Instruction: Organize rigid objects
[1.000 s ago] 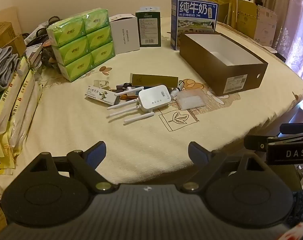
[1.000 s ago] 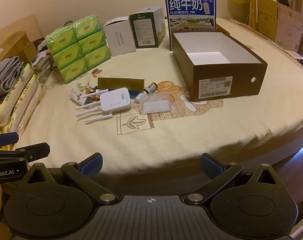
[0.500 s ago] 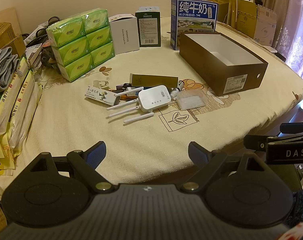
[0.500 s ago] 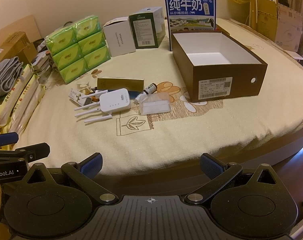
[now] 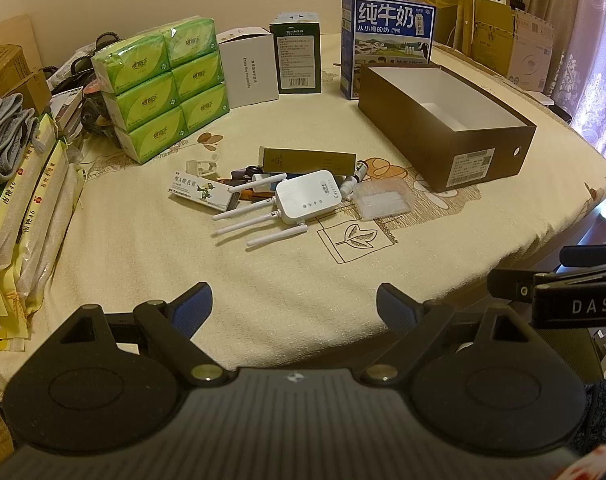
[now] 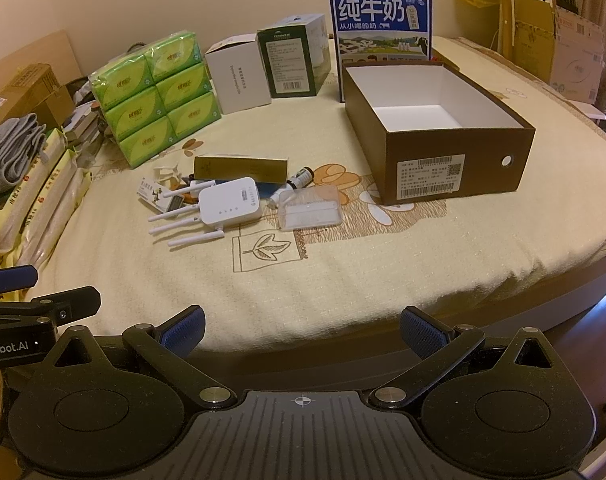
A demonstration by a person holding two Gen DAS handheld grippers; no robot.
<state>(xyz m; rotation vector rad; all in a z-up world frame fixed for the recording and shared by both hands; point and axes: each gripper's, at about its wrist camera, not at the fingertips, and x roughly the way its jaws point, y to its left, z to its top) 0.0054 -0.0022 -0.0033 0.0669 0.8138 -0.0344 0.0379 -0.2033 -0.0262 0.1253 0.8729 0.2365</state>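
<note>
Both grippers, left [image 5: 294, 305] and right [image 6: 301, 326], hang wide open and empty near the table edge, router [image 5: 308, 196] pile beside the box [image 5: 463, 152].

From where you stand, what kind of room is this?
Probably a lived-in home, perhaps a dining area: a table under a leaf-printed cloth holds a pack of green tissues, a milk carton and an open brown shoebox, with curtains nearby.
</note>
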